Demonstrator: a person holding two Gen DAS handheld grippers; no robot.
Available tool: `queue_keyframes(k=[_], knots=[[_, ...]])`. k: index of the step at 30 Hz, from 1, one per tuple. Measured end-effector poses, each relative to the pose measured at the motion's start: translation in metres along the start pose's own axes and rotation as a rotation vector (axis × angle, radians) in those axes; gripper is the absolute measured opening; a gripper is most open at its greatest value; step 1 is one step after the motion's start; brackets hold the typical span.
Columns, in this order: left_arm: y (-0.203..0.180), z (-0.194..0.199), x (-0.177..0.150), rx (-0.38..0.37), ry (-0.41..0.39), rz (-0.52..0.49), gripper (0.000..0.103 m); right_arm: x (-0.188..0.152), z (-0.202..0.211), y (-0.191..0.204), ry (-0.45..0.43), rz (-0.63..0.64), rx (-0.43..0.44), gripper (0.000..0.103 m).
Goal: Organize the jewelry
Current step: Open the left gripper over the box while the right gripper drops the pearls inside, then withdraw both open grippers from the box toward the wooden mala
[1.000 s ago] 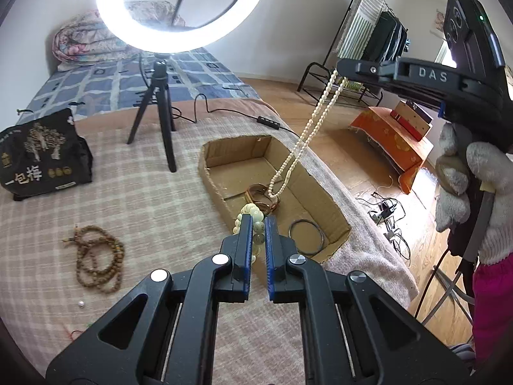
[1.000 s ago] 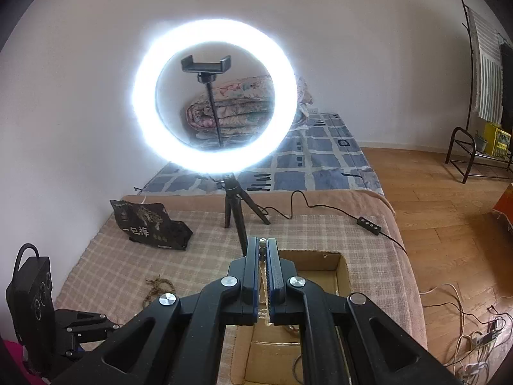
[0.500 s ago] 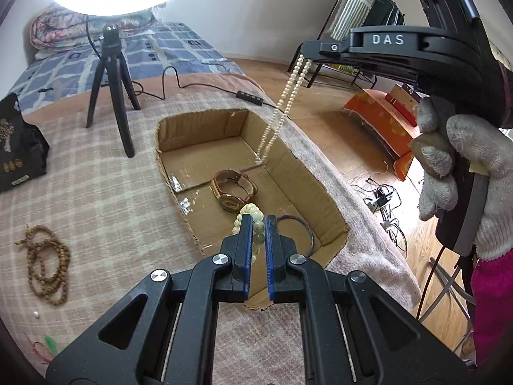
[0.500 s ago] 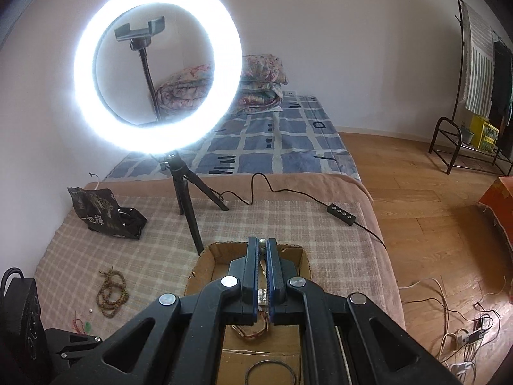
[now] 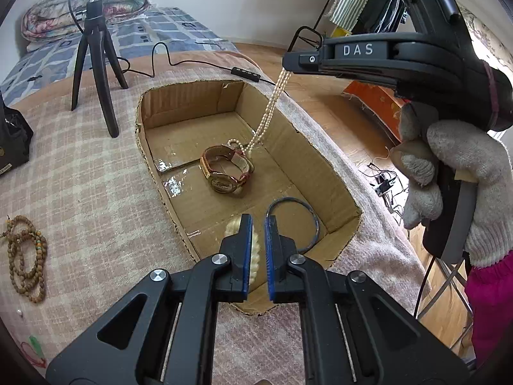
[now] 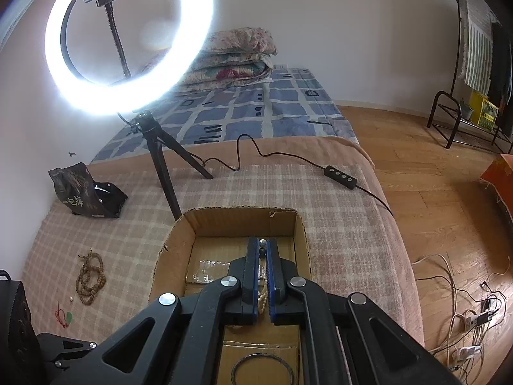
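Pearl necklace (image 5: 268,109) hangs from the right gripper's (image 5: 288,64) clamped jaws, centre frame, into the cardboard box (image 5: 154,109) — left gripper (image 5: 257,224) pinches a cream bead bracelet (image 5: 254,253).

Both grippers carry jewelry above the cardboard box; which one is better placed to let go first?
Probably the right gripper: its white pearl necklace already trails onto the brown cardboard box floor beside the watch. The left gripper holds cream beads near the box's front edge.

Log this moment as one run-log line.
left claw: shut on cream bead bracelet | right claw: shut on pearl necklace, lower end in cardboard box
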State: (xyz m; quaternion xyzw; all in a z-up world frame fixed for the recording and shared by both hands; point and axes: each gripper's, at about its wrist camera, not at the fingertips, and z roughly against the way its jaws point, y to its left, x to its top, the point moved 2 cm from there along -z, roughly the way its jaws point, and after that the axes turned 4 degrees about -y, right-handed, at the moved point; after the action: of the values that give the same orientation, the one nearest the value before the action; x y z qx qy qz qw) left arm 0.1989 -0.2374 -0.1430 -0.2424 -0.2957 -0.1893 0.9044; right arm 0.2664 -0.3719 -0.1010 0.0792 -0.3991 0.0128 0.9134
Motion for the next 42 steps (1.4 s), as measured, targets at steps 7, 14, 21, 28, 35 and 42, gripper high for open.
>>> queue_keyframes(k=[7,14,21,28,35,42], knots=[[0.002,0.004,0.001,0.01,-0.011,0.008,0.031,-0.004,0.001,-0.004,0.01,-0.036,0.0,0.055],[0.004,0.009,-0.003,0.03,-0.007,0.012,0.032,-0.007,0.007,-0.007,0.001,-0.066,-0.047,0.082],[0.003,0.023,-0.009,0.051,-0.01,0.007,0.032,-0.011,0.016,0.003,0.005,-0.05,-0.077,0.089],[0.011,0.049,-0.016,0.072,-0.027,-0.002,0.032,-0.012,0.033,0.022,-0.019,-0.014,-0.116,0.102],[0.031,0.082,-0.028,0.116,-0.059,-0.003,0.032,-0.012,0.046,0.046,-0.033,0.004,-0.094,0.103],[0.066,0.117,-0.046,0.187,-0.059,0.003,0.032,-0.019,0.047,0.071,-0.022,-0.011,-0.031,0.103]])
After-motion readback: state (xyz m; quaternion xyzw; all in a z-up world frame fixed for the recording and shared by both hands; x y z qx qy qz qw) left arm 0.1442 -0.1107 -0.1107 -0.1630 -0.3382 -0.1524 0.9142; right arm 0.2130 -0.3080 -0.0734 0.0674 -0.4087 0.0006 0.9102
